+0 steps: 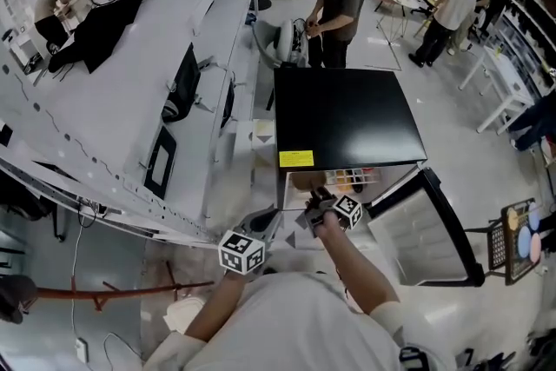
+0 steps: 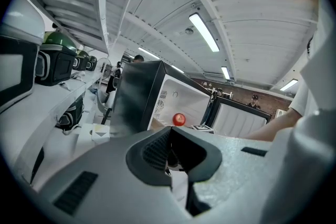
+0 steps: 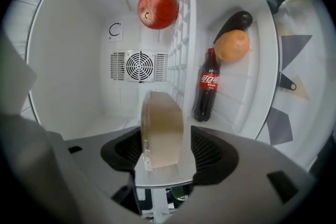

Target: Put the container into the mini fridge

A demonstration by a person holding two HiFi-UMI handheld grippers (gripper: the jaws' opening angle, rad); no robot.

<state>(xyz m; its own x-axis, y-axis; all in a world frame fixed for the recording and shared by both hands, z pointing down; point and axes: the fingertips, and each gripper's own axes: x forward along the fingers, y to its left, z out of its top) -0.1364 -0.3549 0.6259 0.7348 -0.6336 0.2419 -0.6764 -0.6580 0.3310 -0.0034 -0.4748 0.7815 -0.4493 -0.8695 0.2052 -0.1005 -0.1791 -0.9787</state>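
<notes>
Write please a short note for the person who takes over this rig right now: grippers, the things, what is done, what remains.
Left gripper: shut, empty, outside the mini fridge.
Right gripper: reaching inside the fridge, jaws open. The container stands between them, with a gap beside one pad.
Fridge door: open.
Done: the container is inside the fridge and the grip looks released. Whether it already rests on something, I cannot tell.
Left: check that it sits steady, draw the right gripper out, then probably close the door.
</notes>
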